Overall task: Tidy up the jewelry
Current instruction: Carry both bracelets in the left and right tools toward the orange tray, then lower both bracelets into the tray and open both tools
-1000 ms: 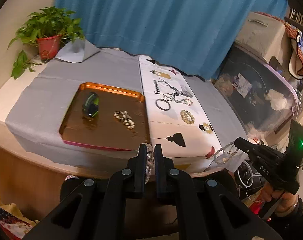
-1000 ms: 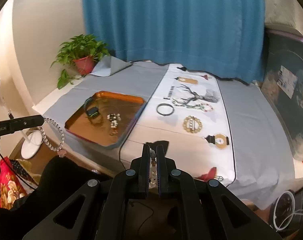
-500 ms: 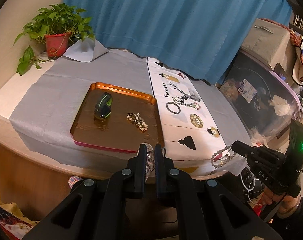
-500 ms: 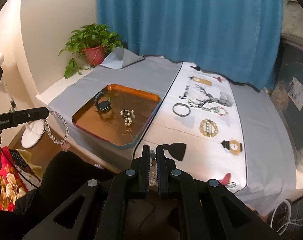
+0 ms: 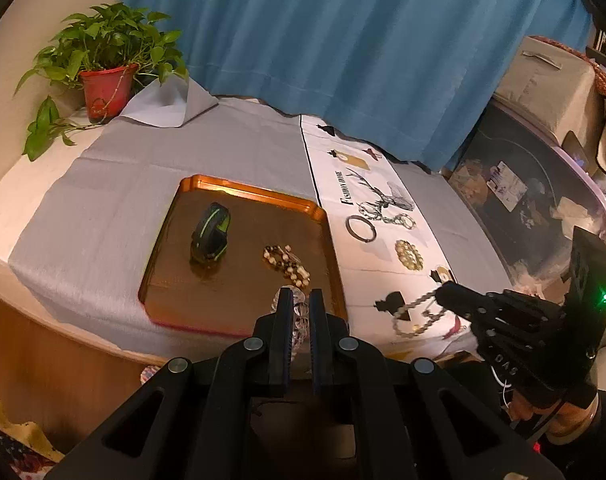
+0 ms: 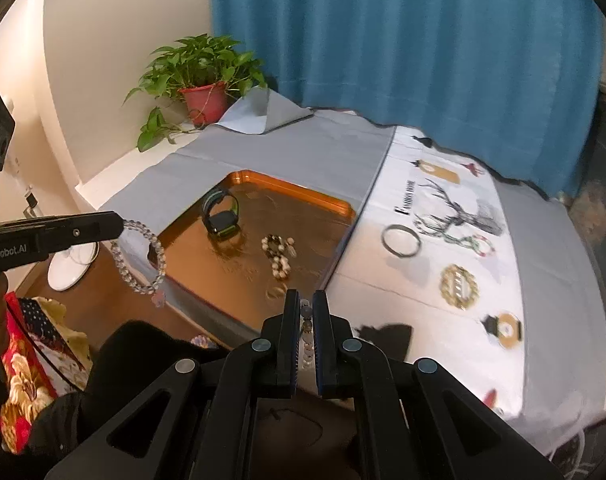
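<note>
Carry step in hand: both grippers are loaded and held short of the near table edge, nothing released yet. The left gripper [image 5: 299,304] is clamped nearly shut on a clear bead bracelet [image 6: 141,256], which hangs free in a loop off the tips — seen in the right wrist view. The right gripper [image 6: 305,306] is fully closed on a grey bead strand [image 5: 417,314], dangling over the white printed cloth [image 5: 383,264].

On the orange tray [image 5: 239,192] a green-black watch [image 5: 211,234] and a brown-white bead bracelet [image 5: 287,260] are already laid; a dark bangle [image 5: 361,229] and a gold brooch [image 5: 409,254] remain on the cloth.

Next move, as judged: each piece is to be brought over bare tray floor, lowered, then released clear of the pieces there.
</note>
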